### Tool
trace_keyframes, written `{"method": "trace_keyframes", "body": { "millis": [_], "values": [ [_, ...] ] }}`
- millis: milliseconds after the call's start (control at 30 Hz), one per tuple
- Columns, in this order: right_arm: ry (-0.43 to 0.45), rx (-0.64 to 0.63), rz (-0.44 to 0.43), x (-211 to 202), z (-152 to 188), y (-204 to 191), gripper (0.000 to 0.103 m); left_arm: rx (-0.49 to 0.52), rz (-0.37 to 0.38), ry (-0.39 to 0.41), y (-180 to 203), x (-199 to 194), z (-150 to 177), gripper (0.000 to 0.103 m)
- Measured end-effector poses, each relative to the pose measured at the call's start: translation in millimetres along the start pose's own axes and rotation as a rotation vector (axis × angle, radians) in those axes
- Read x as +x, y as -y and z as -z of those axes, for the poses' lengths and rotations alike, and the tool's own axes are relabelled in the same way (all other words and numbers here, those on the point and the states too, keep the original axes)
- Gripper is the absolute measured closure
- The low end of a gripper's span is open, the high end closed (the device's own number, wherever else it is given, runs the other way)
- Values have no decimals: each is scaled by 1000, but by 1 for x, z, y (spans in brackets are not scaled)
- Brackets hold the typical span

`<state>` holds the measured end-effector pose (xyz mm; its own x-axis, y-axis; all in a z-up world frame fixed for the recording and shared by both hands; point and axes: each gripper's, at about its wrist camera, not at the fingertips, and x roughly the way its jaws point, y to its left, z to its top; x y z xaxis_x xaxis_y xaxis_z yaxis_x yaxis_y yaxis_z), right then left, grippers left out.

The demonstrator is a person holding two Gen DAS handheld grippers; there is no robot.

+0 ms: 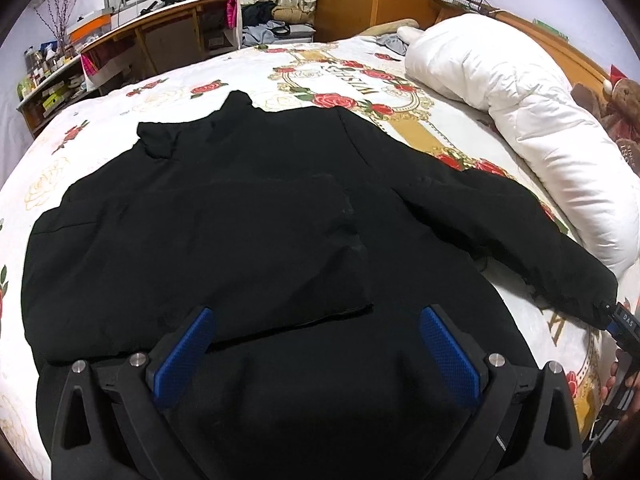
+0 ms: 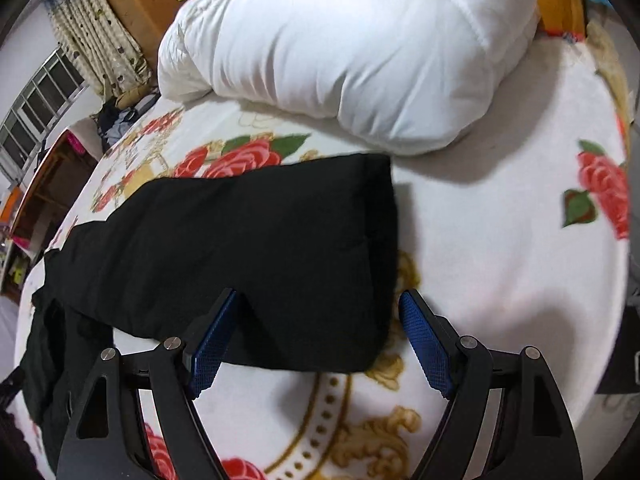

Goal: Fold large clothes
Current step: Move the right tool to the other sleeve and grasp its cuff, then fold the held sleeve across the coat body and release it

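A large black padded jacket [image 1: 248, 208] lies flat on the rose-patterned bed cover [image 1: 120, 104], collar away from me. One sleeve is folded across the body; the other sleeve [image 2: 256, 256] stretches out to the right. My left gripper [image 1: 316, 316] is open just above the jacket's near hem, holding nothing. My right gripper [image 2: 320, 300] is open, its blue pads on either side of the cuff end of the outstretched sleeve, not closed on it. The right gripper also shows at the sleeve's cuff in the left wrist view [image 1: 618, 320].
A white duvet [image 1: 520, 112] is bunched along the bed's right side, close to the sleeve end [image 2: 344, 52]. A teddy bear [image 1: 620, 96] sits by the headboard. A wooden desk [image 1: 160, 40] and cluttered shelves stand beyond the far left bed edge.
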<state>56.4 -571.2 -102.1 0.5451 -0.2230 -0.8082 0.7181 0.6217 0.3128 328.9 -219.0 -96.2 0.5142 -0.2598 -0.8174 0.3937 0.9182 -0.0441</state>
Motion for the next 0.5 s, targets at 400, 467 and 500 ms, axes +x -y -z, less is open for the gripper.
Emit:
{"method": "trace_keyframes", "body": {
  "millis": [400,467,500],
  "values": [
    [67,68,-49,-4,-6,-8,57,-27,11,-16,-7,6,-1,0],
    [84,56,-57,-9,-9,-13,63,-25,2,-14,-8,4,-1,0],
    [95,48,-58,-12,-10,-16,65,-25,2,-12,-9,3,-2,0]
  ]
}}
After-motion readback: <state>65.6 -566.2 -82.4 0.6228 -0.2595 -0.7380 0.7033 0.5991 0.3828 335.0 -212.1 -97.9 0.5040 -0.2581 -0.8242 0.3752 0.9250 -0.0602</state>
